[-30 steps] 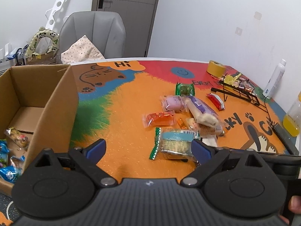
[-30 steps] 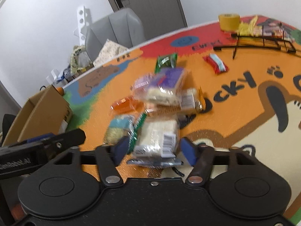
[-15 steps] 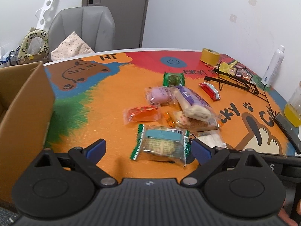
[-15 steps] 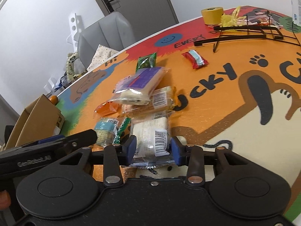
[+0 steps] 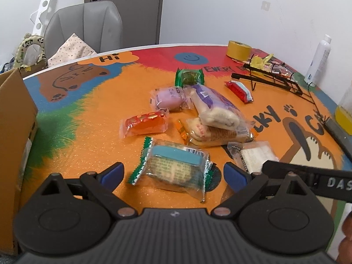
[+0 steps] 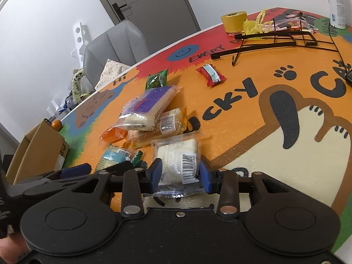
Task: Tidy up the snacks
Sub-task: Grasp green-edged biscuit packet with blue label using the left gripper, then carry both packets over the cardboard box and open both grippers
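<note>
Several wrapped snacks lie on the colourful table mat [image 5: 88, 132]. My left gripper [image 5: 173, 172] is open, its blue pads on either side of a teal and green biscuit packet [image 5: 173, 165] without touching it. My right gripper [image 6: 179, 173] is shut on a white packet with a barcode [image 6: 176, 151], which rests on the mat; its pads press both sides. That white packet [image 5: 257, 156] shows just right of the left gripper. A cardboard box [image 5: 15, 121] stands at the left edge.
Behind lie a purple packet [image 5: 215, 107] on top of an orange-trimmed one, a pink packet [image 5: 169, 99], an orange packet [image 5: 145, 123], a green packet [image 5: 189, 77] and a red packet [image 5: 238, 90]. A black wire rack [image 5: 272, 77], tape roll [image 5: 238, 49] and white bottle [image 5: 319, 61] stand far right.
My left gripper moved right and lower, away from the box, until the teal packet lay between its fingers. The right jaws closed in on the white packet.
</note>
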{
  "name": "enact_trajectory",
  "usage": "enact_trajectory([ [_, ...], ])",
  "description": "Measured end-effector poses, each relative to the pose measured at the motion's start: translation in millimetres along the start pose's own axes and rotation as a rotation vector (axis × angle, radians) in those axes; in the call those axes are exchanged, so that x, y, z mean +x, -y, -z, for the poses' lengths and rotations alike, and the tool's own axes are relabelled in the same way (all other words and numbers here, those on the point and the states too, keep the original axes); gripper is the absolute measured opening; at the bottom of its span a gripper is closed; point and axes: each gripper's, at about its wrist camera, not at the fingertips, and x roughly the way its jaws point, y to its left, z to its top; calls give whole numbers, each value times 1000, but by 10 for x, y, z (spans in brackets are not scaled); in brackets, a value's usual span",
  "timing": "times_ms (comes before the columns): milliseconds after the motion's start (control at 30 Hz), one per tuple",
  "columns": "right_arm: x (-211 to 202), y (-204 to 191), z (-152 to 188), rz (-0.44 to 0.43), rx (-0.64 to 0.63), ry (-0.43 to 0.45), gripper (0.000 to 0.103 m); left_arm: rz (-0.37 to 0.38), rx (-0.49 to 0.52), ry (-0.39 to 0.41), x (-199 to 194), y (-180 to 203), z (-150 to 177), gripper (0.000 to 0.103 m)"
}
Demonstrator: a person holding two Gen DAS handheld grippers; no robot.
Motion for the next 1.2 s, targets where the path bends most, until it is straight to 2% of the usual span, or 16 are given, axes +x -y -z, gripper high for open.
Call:
enact_trajectory([
  [67, -17, -9, -15, -2, -3, 11, 40, 10, -2, 3, 22, -11, 13, 93],
  [200, -27, -25, -42, -2, -4, 15, 41, 12, -11, 16, 45, -26, 46, 76],
  [267, -18, -47, -47, 1, -9, 14, 43, 21, -6, 22, 36, -25, 53, 71],
  [300, -19, -61, -43, 1, -14, 14, 45, 21, 0, 24, 32, -22, 54, 69],
  [367, -19, -106, -28, -8, -33, 17, 57, 9, 20, 26, 28, -10, 65, 59],
  [467, 11, -191, -17, 1, -63, 24, 64, 15, 19, 30, 2, -63, 76, 56],
  [600, 108, -269, -5, 54, -89, 17, 67, 5, 14, 23, -56, -136, 93, 54],
  [733, 217, -314, 44, 69, -106, -13, 68, -6, -6, 19, -123, -232, 122, 52],
  [833, 265, -400, 109, 90, -159, -10, 73, -11, -17, 19, -166, -292, 140, 50],
  [900, 274, -453, 127, 118, -186, -8, 69, -11, -21, 19, -187, -309, 148, 50],
  [967, 273, -483, 126, 163, -214, -5, 51, -5, -28, 17, -203, -323, 147, 49],
  [1200, 193, -497, 115, 113, -193, -11, 46, 10, -27, 46, -351, -314, 125, 48],
])
